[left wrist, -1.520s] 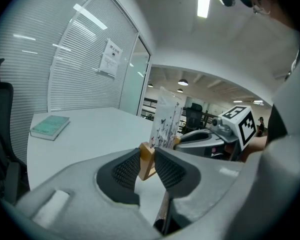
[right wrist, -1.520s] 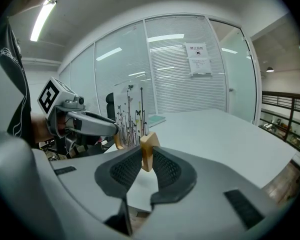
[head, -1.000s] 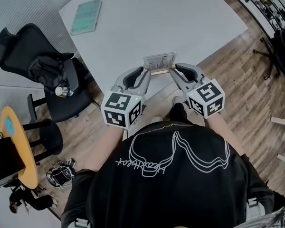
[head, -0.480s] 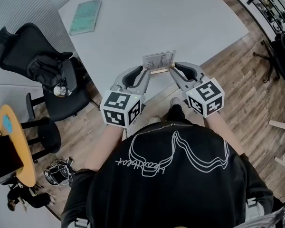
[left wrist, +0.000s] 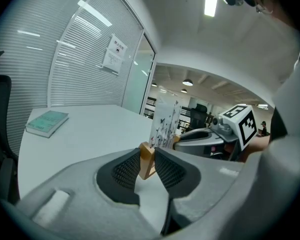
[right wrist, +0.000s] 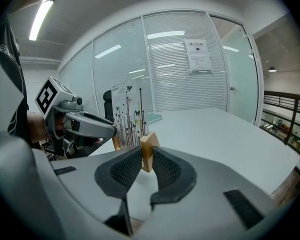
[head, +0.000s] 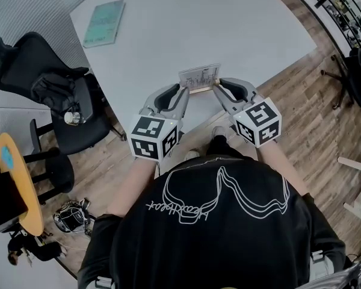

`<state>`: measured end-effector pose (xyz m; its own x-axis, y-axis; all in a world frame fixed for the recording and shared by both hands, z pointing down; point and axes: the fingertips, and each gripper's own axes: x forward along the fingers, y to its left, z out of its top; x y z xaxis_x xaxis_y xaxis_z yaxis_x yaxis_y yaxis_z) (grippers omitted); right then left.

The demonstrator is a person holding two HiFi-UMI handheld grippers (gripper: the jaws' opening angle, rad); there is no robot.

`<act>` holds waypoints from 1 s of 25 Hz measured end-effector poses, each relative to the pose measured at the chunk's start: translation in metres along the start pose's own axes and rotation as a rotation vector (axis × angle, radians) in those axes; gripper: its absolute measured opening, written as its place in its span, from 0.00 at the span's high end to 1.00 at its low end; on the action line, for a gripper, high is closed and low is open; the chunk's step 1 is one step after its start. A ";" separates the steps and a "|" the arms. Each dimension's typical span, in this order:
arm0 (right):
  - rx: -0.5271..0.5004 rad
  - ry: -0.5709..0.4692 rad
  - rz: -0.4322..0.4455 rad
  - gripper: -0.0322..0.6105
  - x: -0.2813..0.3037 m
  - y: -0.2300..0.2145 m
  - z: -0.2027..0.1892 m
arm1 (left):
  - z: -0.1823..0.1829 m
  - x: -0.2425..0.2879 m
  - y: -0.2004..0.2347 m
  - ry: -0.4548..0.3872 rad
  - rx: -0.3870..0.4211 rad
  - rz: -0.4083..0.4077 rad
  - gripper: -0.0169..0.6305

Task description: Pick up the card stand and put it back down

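The card stand (head: pixel 200 78) is a printed white card upright in a light wooden base (head: pixel 202 90), near the front edge of the white table (head: pixel 228 23). My left gripper (head: pixel 185 93) is shut on the base's left end, and the wooden end (left wrist: pixel 146 160) shows pinched between the dark pads. My right gripper (head: pixel 216 88) is shut on the right end, where the wood (right wrist: pixel 148 152) sits between its pads. The card (left wrist: pixel 165 123) (right wrist: pixel 127 115) stands between the two grippers. Whether the base touches the table I cannot tell.
A teal book (head: pixel 103 23) lies at the table's far left corner. A black office chair (head: pixel 54 89) with a bag stands left of the table, and a small orange round table (head: pixel 15 185) lies further left. Wooden floor runs to the right.
Both grippers keep their hold on the stand's ends. Only the head view has drifted slightly.
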<state>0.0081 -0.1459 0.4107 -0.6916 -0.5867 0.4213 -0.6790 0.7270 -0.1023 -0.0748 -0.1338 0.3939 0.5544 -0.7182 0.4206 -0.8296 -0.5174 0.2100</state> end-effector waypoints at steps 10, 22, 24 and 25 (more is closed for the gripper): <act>0.001 0.034 0.010 0.84 0.031 -0.044 -0.011 | -0.003 0.050 0.019 0.027 -0.038 0.017 0.82; -0.003 0.093 0.033 0.84 0.069 -0.092 -0.040 | -0.022 0.107 0.038 0.085 -0.072 0.044 0.82; 0.006 0.107 0.040 0.84 0.073 -0.097 -0.046 | -0.026 0.114 0.040 0.093 -0.080 0.048 0.82; 0.009 0.113 0.042 0.84 0.075 -0.100 -0.048 | -0.028 0.118 0.041 0.097 -0.084 0.050 0.82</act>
<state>0.0357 -0.2453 0.4959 -0.6878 -0.5110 0.5155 -0.6523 0.7467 -0.1303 -0.0451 -0.2261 0.4768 0.5062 -0.6920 0.5146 -0.8611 -0.4383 0.2577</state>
